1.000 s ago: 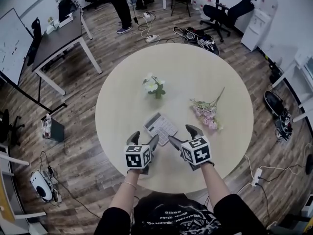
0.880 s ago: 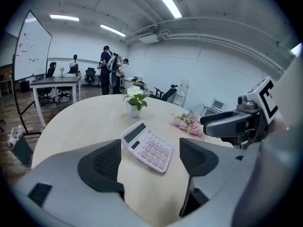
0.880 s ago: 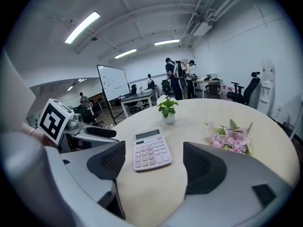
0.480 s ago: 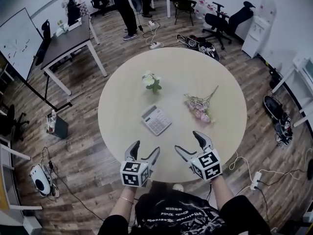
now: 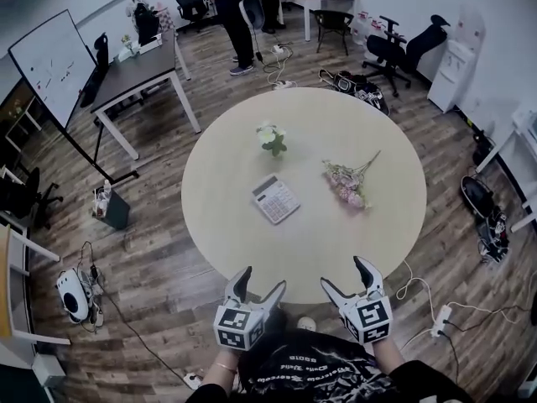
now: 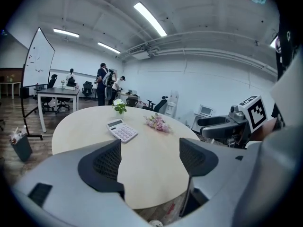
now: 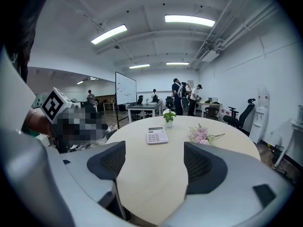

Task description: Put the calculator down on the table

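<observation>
A white calculator point(image 5: 275, 198) lies flat on the round pale table point(image 5: 243, 242), a little left of its middle; it also shows as the calculator point(image 6: 122, 129) and the calculator point(image 7: 156, 135). My left gripper point(image 5: 259, 285) hangs open off the table's near edge, over the floor, holding nothing. My right gripper point(image 5: 346, 276) is open too, just past the same edge. Both are well clear of the calculator. In the gripper views, the left gripper point(image 6: 150, 157) and the right gripper point(image 7: 154, 162) show empty gaps between their jaws.
A small potted white flower point(image 5: 272, 138) stands behind the calculator. A pink flower bunch point(image 5: 348, 183) lies to its right. A dark desk point(image 5: 138, 65), whiteboard point(image 5: 52, 60), office chairs point(image 5: 401, 42) and standing people point(image 5: 237, 19) surround the table. Cables lie on the wooden floor.
Both grippers have drawn back from beside the calculator to beyond the table's near edge. The calculator stays lying on the table, untouched.
</observation>
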Tool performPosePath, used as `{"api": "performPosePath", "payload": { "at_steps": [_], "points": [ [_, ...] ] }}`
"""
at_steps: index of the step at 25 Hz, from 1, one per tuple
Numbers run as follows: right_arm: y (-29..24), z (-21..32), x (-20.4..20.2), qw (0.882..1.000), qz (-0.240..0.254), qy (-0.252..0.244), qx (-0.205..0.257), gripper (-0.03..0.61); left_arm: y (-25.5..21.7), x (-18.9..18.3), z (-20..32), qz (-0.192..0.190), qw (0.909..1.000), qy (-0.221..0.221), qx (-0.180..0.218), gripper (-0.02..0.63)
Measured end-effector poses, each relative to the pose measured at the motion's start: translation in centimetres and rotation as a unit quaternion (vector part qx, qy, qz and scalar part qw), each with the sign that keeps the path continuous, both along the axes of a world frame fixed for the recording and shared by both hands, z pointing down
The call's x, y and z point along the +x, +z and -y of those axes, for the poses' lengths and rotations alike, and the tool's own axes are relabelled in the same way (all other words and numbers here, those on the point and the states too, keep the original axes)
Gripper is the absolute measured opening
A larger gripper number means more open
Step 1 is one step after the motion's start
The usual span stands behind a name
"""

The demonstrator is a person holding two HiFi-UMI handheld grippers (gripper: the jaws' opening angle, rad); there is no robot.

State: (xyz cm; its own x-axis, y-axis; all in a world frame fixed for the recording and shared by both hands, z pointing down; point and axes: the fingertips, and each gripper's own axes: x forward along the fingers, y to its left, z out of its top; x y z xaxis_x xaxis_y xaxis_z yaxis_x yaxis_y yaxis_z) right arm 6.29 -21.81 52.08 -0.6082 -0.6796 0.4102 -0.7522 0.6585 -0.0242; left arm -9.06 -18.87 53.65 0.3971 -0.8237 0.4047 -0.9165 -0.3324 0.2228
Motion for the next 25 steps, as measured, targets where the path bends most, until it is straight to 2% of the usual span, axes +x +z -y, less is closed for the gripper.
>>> {"api": "performPosePath", "payload": {
  "at_steps": [4,7,8,10,12,13,16,19,20,22,23,25],
  "points": [
    [0.3,-1.8,0.2,1.0,-0.001,-0.015,0.008,0.387,1.0,1.8,-2.4,-0.001,0.9988,0.045,-0.02,0.388],
    [0.6,-2.5,-0.2,1.0,-0.007,-0.028,0.01,0.387,0.3,1.9,-2.7,-0.002,0.9992,0.04,-0.008,0.387],
    [0.6,-2.6,-0.2,0.999,-0.006,-0.031,0.01,0.387,-0.1,2.1,-2.7,-0.013,0.9993,0.034,-0.004,0.388],
    [0.3,-3.0,-0.2,0.999,0.014,-0.038,0.007,0.382,-0.7,2.7,-2.8,-0.06,0.9978,0.027,-0.008,0.388],
    [0.0,-3.4,-0.4,0.998,0.048,-0.051,0.0,0.318,-0.8,3.0,-2.9,-0.107,0.994,0.02,-0.011,0.387],
    [-0.1,-3.5,-0.6,0.997,0.06,-0.057,-0.003,0.283,-0.9,3.0,-3.0,-0.114,0.9933,0.016,-0.01,0.387],
    [-0.2,-3.1,-1.2,0.996,0.062,-0.062,-0.002,0.156,-1.1,3.2,-3.2,-0.087,0.9959,0.027,-0.001,0.377],
    [-0.4,-2.9,-1.8,0.996,0.061,-0.067,-0.002,0.071,-2.0,3.5,-3.3,-0.084,0.9955,0.044,0.005,0.284],
    [-0.5,-2.9,-2.0,0.995,0.063,-0.073,-0.001,0.033,-2.0,3.4,-3.3,-0.089,0.995,0.045,0.007,0.23],
    [-0.5,-2.9,-2.4,0.995,0.059,-0.083,0.003,0.009,-1.8,3.0,-3.3,-0.095,0.9947,0.036,0.014,0.13],
    [-0.5,-2.7,-2.5,0.995,0.053,-0.084,0.007,0.008,-1.8,2.7,-3.1,-0.094,0.9951,0.027,0.017,0.06],
    [-0.4,-2.3,-2.6,0.996,0.043,-0.078,0.014,0.008,-1.9,1.9,-2.8,-0.099,0.9949,0.007,0.019,0.021]
  ]
}}
